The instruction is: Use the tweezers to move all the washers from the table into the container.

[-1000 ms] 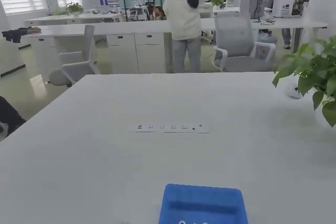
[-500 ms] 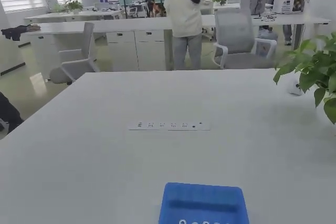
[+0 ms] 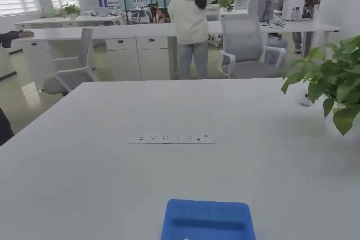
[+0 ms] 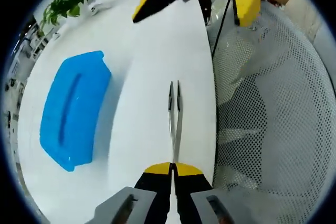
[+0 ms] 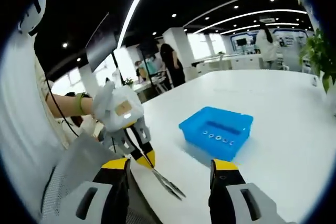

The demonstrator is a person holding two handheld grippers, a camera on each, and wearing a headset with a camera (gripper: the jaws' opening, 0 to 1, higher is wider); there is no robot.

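Left gripper view, left hand-held gripper (image 4: 172, 167) clamping tweezers (image 4: 174, 114) over table (image 4: 157, 51); right hand-held gripper (image 5: 170, 167) jaws apart

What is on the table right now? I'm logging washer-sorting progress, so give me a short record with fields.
left gripper: shut on tweezers
right gripper: open, holding nothing
container: blue, sitting on the white table
washers: a row lying inside the container
other: power strip mid-table, potted plant at the right edge
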